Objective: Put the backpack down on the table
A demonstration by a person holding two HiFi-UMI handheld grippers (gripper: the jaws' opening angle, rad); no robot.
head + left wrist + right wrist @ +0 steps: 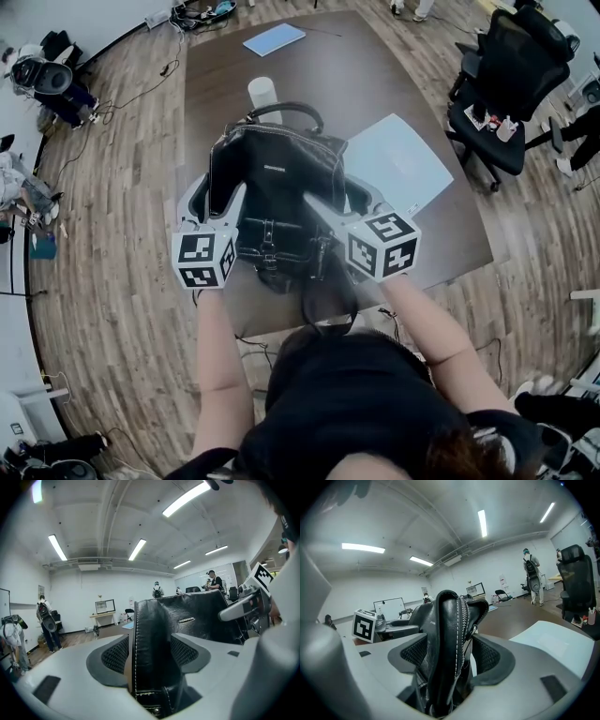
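Left gripper: jaws spread wide, with one side edge of the black backpack standing between the pads. The pads are not pressing on it. Right gripper: jaws likewise apart, with the bag's zipped opposite edge between the pads and gaps showing beside it. Neither gripper has a hold.

Backpack stands on the dark table at the table's near edge, its top handle toward the table's middle. A strap loop hangs past that near edge.

White cylinder stands nearer the table's middle. Pale blue sheet lies on the table's right side.
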